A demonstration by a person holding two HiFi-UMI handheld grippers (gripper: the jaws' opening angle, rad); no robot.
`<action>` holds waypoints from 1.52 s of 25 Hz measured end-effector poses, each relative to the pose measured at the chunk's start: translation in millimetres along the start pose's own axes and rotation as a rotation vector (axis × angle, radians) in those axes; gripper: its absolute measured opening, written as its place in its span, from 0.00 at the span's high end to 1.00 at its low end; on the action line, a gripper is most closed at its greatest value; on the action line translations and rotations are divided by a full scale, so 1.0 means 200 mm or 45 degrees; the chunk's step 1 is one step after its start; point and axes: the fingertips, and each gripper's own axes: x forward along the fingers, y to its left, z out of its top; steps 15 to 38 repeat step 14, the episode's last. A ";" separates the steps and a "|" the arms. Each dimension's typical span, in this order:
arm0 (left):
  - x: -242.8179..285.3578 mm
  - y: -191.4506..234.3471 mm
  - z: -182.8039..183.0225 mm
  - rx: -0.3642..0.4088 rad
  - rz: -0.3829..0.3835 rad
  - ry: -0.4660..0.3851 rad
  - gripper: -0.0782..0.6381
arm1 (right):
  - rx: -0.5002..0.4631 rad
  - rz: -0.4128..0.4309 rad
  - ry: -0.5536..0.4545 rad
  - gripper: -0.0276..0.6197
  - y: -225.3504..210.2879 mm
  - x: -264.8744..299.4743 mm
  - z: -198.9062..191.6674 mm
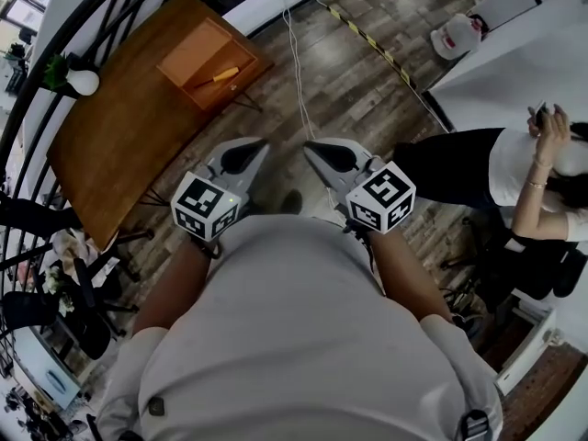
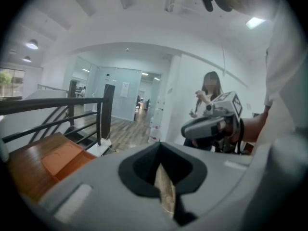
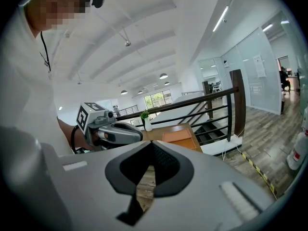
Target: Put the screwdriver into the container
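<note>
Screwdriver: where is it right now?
Head view, upper left: the screwdriver lies inside the orange container on the wooden table.

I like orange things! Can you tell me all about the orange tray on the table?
The tray is a shallow orange square with a low rim. It sits flat near a corner of the brown wooden table. A screwdriver with an orange handle lies inside it, near one edge.

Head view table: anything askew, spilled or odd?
Nothing spilled or damaged. The screwdriver lies in the orange container on the table; left gripper and right gripper are shut, empty, away from it.
</note>
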 end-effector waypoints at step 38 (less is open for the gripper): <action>0.02 -0.02 0.06 0.021 -0.013 -0.010 0.89 | -0.010 -0.008 -0.009 0.95 -0.01 -0.03 0.04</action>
